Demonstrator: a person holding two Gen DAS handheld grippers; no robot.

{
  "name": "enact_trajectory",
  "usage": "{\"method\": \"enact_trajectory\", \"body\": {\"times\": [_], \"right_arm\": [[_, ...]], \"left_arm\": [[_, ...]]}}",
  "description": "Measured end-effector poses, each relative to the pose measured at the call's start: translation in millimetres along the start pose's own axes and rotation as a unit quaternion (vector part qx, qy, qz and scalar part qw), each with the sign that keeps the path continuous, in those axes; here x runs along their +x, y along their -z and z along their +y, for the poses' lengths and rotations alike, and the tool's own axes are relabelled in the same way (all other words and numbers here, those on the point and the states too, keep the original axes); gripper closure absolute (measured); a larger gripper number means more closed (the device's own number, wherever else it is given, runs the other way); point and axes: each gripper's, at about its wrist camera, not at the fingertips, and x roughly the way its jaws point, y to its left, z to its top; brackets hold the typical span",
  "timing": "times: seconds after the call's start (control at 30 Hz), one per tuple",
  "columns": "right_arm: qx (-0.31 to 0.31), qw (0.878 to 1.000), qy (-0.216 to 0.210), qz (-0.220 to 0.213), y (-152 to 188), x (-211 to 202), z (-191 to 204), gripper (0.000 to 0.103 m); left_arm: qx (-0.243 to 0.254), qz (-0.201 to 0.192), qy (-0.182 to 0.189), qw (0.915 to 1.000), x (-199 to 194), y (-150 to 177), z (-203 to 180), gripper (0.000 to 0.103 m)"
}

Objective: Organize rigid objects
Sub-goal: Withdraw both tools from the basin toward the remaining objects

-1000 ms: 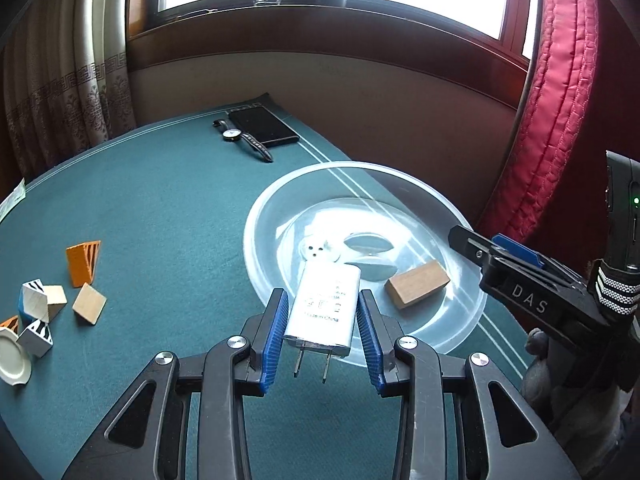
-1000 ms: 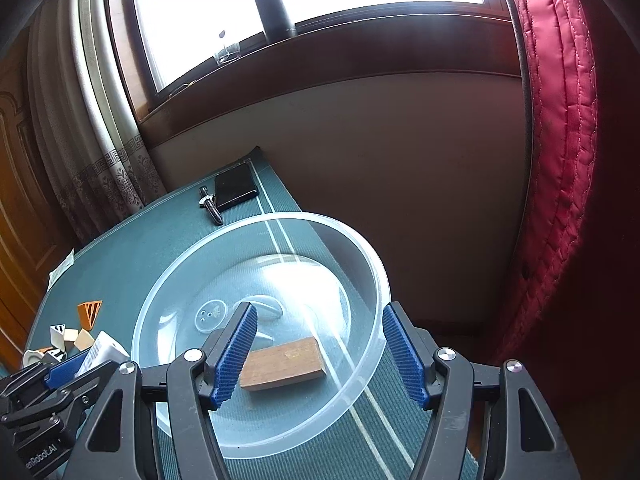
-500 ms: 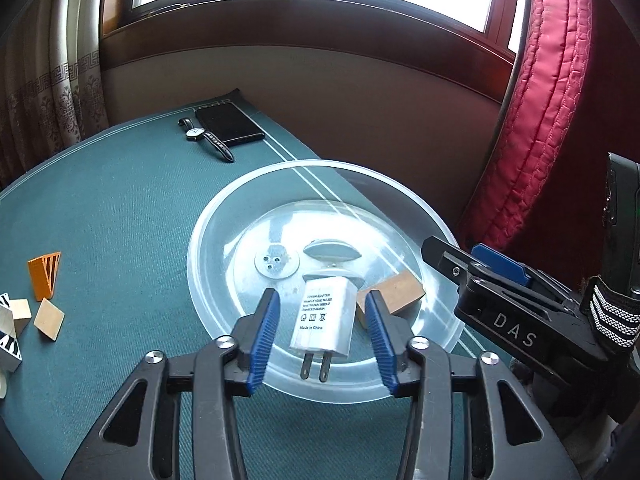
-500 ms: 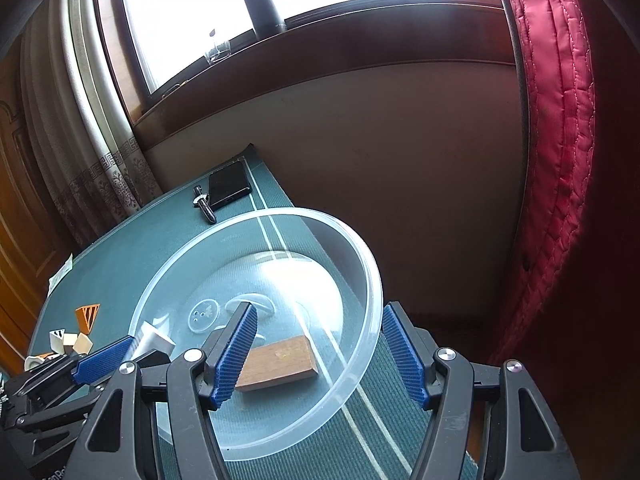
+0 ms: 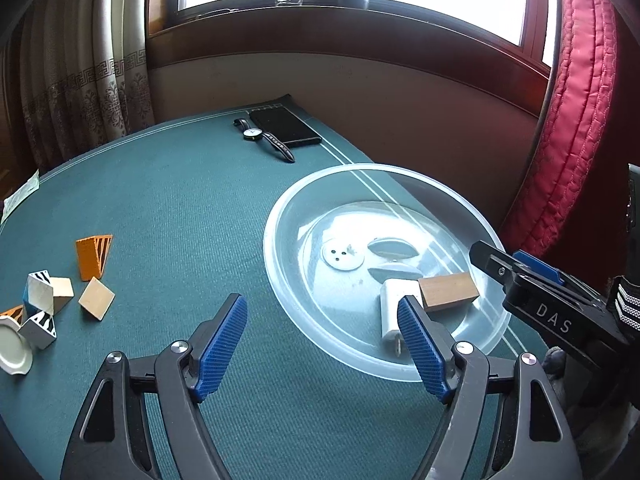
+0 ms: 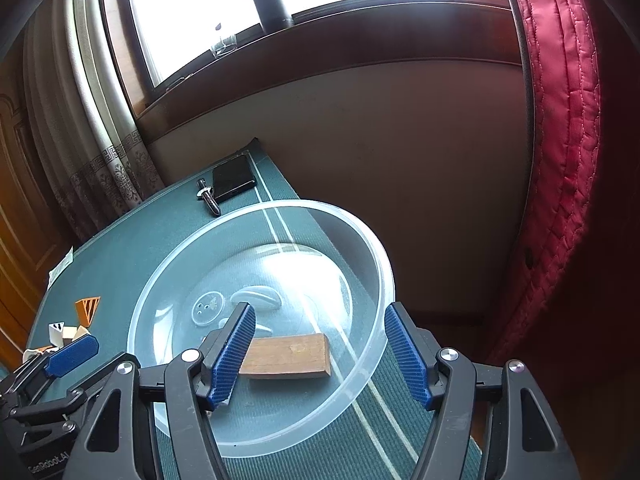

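Charger (image 5: 394, 304) and wood block (image 5: 449, 291) lie in the bowl (image 5: 280, 280). Left gripper (image 5: 320, 344) jaws opening, empty; right gripper (image 6: 318, 354) jaws wide, empty. Small blocks (image 5: 60, 292) on the surface's (image 5: 180, 220) left remain.

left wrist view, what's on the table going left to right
white lid → striped blocks → orange wedge → watch → phone → white charger → wooden block
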Motion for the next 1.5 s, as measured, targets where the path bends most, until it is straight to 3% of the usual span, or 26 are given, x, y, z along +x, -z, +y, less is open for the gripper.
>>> {"method": "enact_trajectory", "body": {"times": [0.43,0.87,1.2,1.3,1.5], "right_arm": [[-0.020,1.000,0.005,-0.014,4,-5,15,0.030],[-0.041,0.999,-0.016,-0.021,13,-12,48,0.015],[-0.039,0.996,-0.077,-0.012,22,-11,77,0.001],[-0.047,0.994,-0.103,-0.011,25,-13,90,0.001],[-0.068,0.988,-0.137,0.012,35,-10,118,0.001]], "left_arm": [[-0.037,-0.001,-0.044,0.9983,-12,11,36,0.021],[-0.093,-0.009,-0.107,0.9899,-33,29,91,0.021],[-0.138,-0.015,-0.138,0.9807,-50,44,132,0.020],[-0.153,-0.020,-0.147,0.9771,-57,49,146,0.013],[-0.183,-0.029,-0.169,0.9680,-74,60,172,0.011]]}}
